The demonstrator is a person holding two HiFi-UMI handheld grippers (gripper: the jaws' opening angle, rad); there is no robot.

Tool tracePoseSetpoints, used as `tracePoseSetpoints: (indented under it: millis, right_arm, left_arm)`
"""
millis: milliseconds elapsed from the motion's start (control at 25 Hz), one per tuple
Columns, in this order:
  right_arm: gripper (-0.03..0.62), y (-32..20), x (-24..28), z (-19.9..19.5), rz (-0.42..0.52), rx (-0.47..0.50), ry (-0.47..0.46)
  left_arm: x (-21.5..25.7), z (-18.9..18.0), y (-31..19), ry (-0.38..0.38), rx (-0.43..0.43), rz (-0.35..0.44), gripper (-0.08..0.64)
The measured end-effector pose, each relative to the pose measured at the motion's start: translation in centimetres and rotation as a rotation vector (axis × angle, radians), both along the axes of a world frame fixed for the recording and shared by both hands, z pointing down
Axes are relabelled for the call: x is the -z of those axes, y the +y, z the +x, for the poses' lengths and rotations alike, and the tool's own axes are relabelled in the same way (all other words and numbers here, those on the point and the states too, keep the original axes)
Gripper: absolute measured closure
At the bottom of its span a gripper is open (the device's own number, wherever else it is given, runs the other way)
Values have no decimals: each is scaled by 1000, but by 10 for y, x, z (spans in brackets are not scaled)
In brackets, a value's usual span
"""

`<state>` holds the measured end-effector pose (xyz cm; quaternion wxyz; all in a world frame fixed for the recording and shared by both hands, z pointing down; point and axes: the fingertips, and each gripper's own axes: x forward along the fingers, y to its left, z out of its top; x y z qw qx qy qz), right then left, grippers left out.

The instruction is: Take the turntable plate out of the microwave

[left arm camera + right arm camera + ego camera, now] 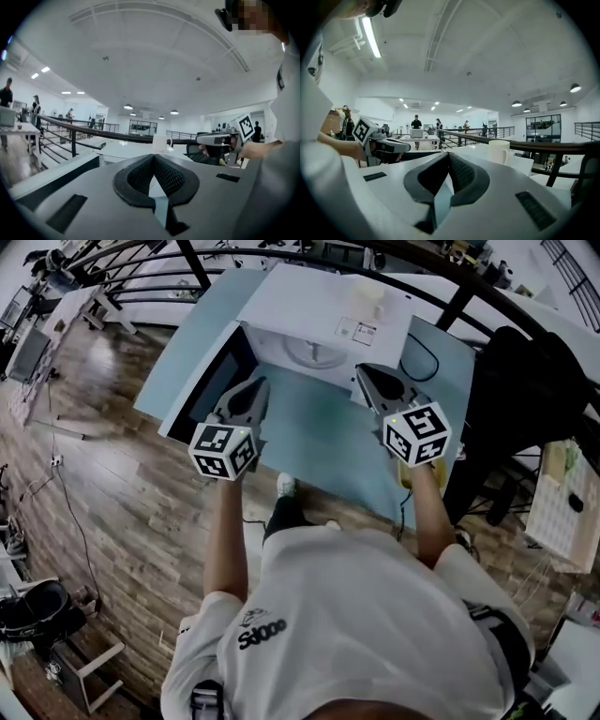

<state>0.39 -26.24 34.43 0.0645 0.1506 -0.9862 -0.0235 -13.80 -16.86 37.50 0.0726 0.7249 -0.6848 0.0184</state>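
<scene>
Closest to the head camera is the person's white shirt (375,615), arms stretched out front with a gripper in each hand. Left gripper (257,383) and right gripper (365,370) both hang over the table (319,442), just short of the microwave (309,292) mouth. Left fingers (138,177) are clenched tight with nothing in them, and it's the same deal with the right fingers (461,174).

Plate (317,354) is inside the microwave: pale, round, lying flat, with a fainter ring in the middle. Only the front part shows, the rest is tucked under the microwave's top. Neither gripper view catches it since their own bodies block the low stuff. You just get the mug (367,298) sitting on top of the microwave.

Door (208,381) is swung wide to the left, right beside the left gripper. Bare table runs between the grippers up to the opening. What looks like a black chair (525,381) crowds the table's right edge, and a railing (309,257) runs behind.
</scene>
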Motion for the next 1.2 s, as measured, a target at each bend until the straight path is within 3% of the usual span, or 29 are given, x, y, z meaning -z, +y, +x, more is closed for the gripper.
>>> tracePoseSetpoints:
  millis: [200, 480, 760, 880, 1080, 1200]
  right_arm:
    - [586, -24, -21, -39, -50, -50, 22]
    - [586, -50, -64, -88, -90, -130, 120]
    - [584, -66, -113, -108, -150, -251, 216]
    - [584, -65, -132, -107, -185, -305, 242]
    - [584, -59, -163, -108, -262, -368, 257]
    - [584, -55, -178, -107, -314, -400, 255]
  left_arm:
    - [-32, -52, -49, 126, -23, -34, 541]
    - [-97, -81, -108, 297, -125, -203, 541]
    - [-176, -106, -155, 605, -106, -291, 530]
    - [-203, -103, -173, 638, -112, -326, 409]
    - [-238, -107, -196, 595, -55, -328, 314]
    - [-248, -110, -203, 611, -25, -310, 267]
